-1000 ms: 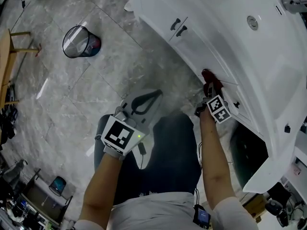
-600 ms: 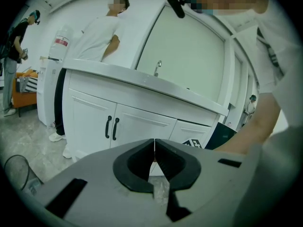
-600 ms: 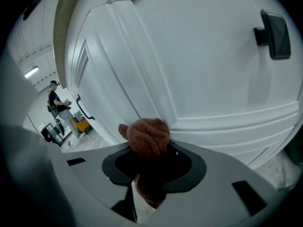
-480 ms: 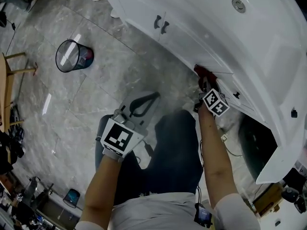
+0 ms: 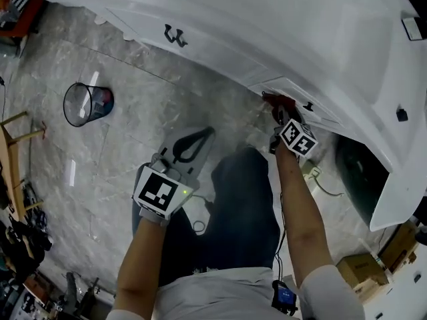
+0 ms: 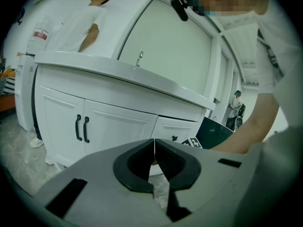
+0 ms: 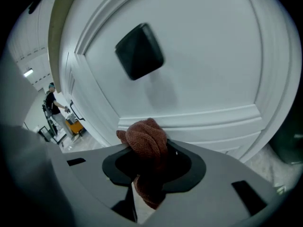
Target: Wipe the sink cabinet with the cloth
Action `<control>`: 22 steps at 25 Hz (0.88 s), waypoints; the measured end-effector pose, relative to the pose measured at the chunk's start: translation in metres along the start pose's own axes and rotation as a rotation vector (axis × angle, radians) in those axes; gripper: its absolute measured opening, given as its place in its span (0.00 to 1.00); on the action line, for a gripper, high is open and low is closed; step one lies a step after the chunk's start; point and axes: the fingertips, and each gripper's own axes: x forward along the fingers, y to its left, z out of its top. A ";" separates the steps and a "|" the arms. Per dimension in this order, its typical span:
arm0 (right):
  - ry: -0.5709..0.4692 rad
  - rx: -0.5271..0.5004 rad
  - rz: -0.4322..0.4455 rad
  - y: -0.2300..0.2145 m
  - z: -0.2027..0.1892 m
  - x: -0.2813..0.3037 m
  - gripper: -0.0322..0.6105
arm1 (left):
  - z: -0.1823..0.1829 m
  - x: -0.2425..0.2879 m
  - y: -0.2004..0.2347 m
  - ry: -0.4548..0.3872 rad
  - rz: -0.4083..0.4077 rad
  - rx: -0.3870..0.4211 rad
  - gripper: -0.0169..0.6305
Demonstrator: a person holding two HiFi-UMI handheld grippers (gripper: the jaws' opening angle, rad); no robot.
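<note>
Right gripper point(image 7: 147, 155) has its fingers clamped on the reddish cloth point(image 7: 144, 137), which is bunched up against the white cabinet drawer front point(image 7: 203, 65), just below the black knob point(image 7: 139, 51). Left gripper point(image 6: 155, 148) fingers are pinched together on nothing, well clear of the cabinet.

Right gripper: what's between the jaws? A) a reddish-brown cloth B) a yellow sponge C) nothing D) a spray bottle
A: in the right gripper view, the right gripper is shut on a bunched reddish-brown cloth, in front of the white sink cabinet.
</note>
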 end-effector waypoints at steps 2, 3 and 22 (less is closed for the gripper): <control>-0.003 0.005 -0.024 -0.020 0.001 -0.006 0.26 | 0.001 0.008 -0.008 0.002 -0.017 0.008 0.05; -0.006 0.014 -0.037 -0.029 0.002 -0.010 0.26 | 0.001 0.012 -0.013 0.004 -0.028 0.014 0.04; -0.072 0.169 -0.238 -0.160 0.020 -0.092 0.25 | 0.010 0.055 -0.081 0.066 -0.198 0.103 0.05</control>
